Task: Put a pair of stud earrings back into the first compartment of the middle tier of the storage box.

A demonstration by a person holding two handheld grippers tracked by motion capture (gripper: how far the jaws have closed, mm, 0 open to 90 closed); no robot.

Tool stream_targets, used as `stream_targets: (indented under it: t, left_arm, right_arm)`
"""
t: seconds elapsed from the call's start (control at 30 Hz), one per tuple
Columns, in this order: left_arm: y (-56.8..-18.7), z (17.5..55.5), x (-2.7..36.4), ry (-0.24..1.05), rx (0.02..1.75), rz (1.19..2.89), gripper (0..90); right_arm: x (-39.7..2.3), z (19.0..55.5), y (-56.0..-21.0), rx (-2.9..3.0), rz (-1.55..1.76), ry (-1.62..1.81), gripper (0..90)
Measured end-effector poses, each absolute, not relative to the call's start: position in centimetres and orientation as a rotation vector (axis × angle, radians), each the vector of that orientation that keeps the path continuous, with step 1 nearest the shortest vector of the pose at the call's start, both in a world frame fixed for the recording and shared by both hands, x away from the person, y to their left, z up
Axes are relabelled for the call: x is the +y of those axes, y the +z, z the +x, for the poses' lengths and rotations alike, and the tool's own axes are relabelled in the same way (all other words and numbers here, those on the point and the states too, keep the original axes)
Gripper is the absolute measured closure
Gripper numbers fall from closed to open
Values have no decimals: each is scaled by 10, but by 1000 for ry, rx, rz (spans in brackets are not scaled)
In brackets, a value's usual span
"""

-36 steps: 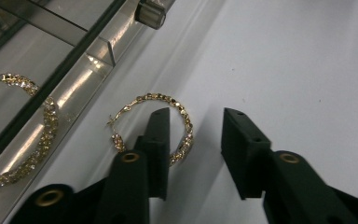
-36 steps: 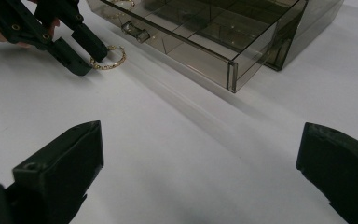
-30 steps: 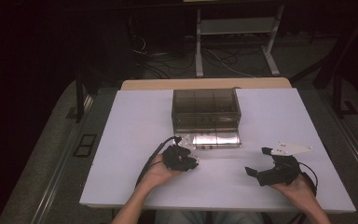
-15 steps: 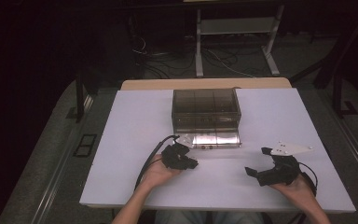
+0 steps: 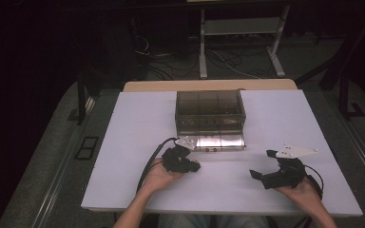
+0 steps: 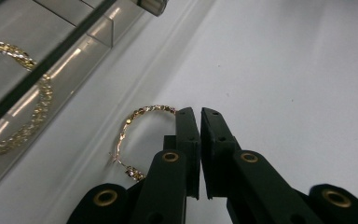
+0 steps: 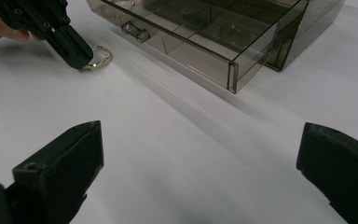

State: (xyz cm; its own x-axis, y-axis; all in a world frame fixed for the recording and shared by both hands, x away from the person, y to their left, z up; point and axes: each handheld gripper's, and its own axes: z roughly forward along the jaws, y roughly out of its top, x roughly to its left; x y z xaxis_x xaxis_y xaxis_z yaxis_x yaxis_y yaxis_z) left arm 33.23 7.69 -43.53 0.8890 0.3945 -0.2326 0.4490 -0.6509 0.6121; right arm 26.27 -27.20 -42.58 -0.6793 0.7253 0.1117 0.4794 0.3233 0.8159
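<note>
A gold hoop earring (image 6: 142, 122) lies on the white table (image 5: 123, 142), just in front of a smoky clear drawer box (image 5: 210, 110). My left gripper (image 6: 200, 114) is shut, with only a thin slit between the jaws. The hoop sits against the outer side of its left jaw, not between the two. The right gripper view shows that left gripper (image 7: 74, 53) tip-down beside the earring (image 7: 99, 57). My right gripper (image 7: 200, 149) is open and empty, low over the table at the near right (image 5: 261, 178). A second gold earring (image 6: 10, 49) lies inside the box's pulled-out drawer (image 5: 218, 141).
The drawer has a small handle (image 7: 135, 30) and sticks out toward me. A cable (image 5: 153, 159) loops from the left gripper. Bare white table lies between the two grippers. Dark floor, cables and a stand (image 5: 237, 28) are beyond the far edge.
</note>
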Motion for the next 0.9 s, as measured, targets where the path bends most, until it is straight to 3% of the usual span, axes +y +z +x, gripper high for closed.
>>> stream_targets:
  t: [0.9]
  left_arm:
    - [-411, 329, 100, -90, 623, 2219, 856]
  right_arm:
    - [-272, 263, -426, 2320, 1084, 1282, 0]
